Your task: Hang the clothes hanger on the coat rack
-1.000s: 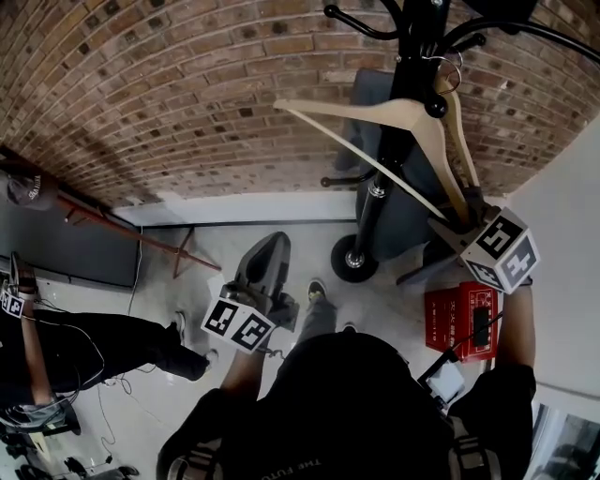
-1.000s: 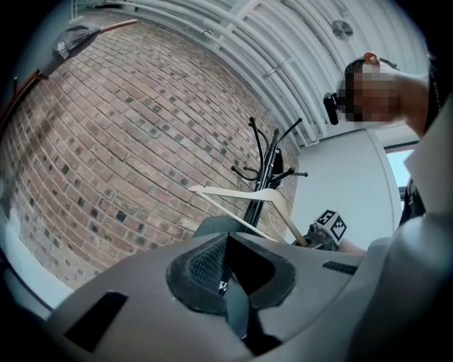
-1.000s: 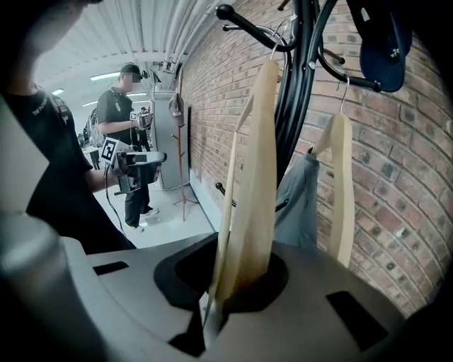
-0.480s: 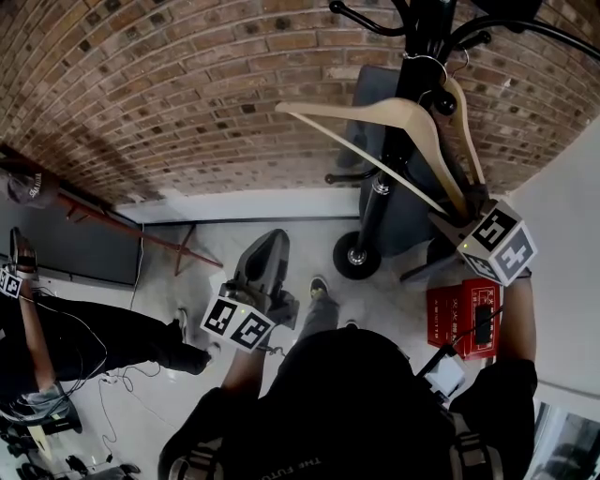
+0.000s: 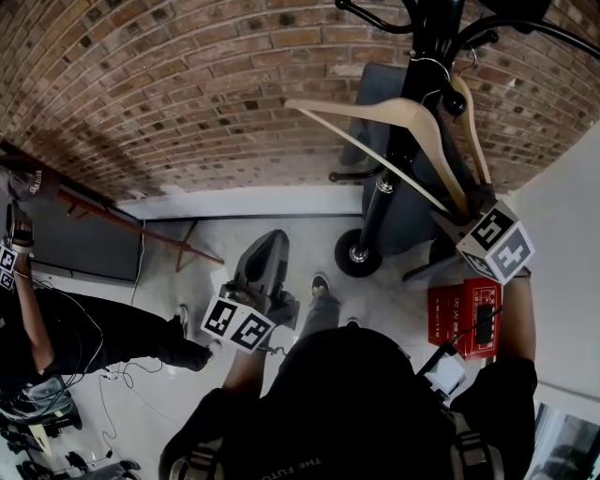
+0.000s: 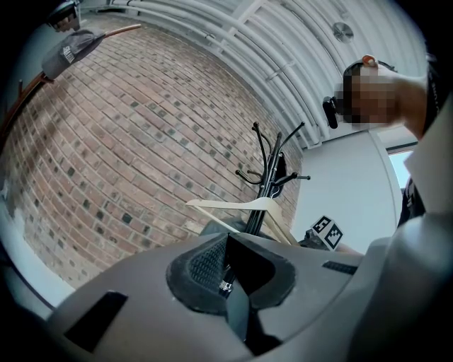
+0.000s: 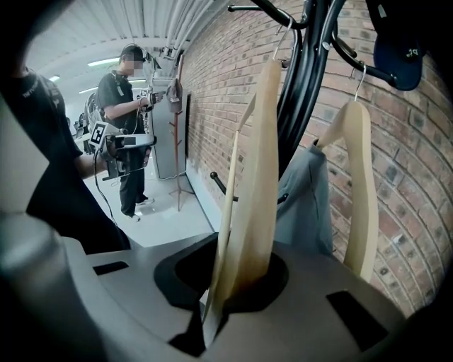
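A pale wooden clothes hanger [image 5: 394,117] is held up against the black coat rack [image 5: 417,103]. My right gripper [image 5: 472,203] is shut on the hanger's lower right end. In the right gripper view the hanger [image 7: 258,177] rises edge-on out of my right gripper [image 7: 237,283]. Its wire hook [image 7: 284,39] reaches a black rack arm [image 7: 279,14]; whether it rests on it I cannot tell. My left gripper [image 5: 265,258] hangs low over the floor, apart from the rack. Its jaws stand slightly apart with nothing between them, and the rack [image 6: 272,184] shows far ahead.
A second wooden hanger [image 7: 357,184] with a grey garment [image 7: 304,205] and a dark cap [image 7: 396,53] hang on the rack. The round rack base [image 5: 356,258] and a red box [image 5: 473,319] are on the floor. A white wall is at the right; another person [image 5: 56,328] at the left.
The hanger's hook has edged a little nearer the rack's pole. My right gripper keeps its hold and has hardly moved. My left gripper has stayed still.
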Available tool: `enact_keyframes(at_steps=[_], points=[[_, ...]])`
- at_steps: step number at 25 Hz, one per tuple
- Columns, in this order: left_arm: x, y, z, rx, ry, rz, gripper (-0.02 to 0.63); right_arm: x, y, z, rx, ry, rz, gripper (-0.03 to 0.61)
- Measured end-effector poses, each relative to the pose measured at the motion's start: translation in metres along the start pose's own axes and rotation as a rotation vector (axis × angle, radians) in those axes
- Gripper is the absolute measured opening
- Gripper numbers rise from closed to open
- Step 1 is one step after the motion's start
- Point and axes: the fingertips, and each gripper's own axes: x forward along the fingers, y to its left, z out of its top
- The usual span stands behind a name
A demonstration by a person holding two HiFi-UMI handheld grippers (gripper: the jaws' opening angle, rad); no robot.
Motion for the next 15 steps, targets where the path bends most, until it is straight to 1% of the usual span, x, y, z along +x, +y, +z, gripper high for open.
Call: enact_keyframes(at_steps=[7,15], points=[[0.0009,0.0003,-0.0025,-0.007,0.008,0.006,0.020,0.0037,-0.0008,-0.0021,-0.019,-0.001,0.007,0.029],[-0.0014,0.0003,-0.0059,-0.015,0.015,0.008,0.020,0.0068,-0.0016,-0.0030,-0.025,-0.014,-0.025,0.029]])
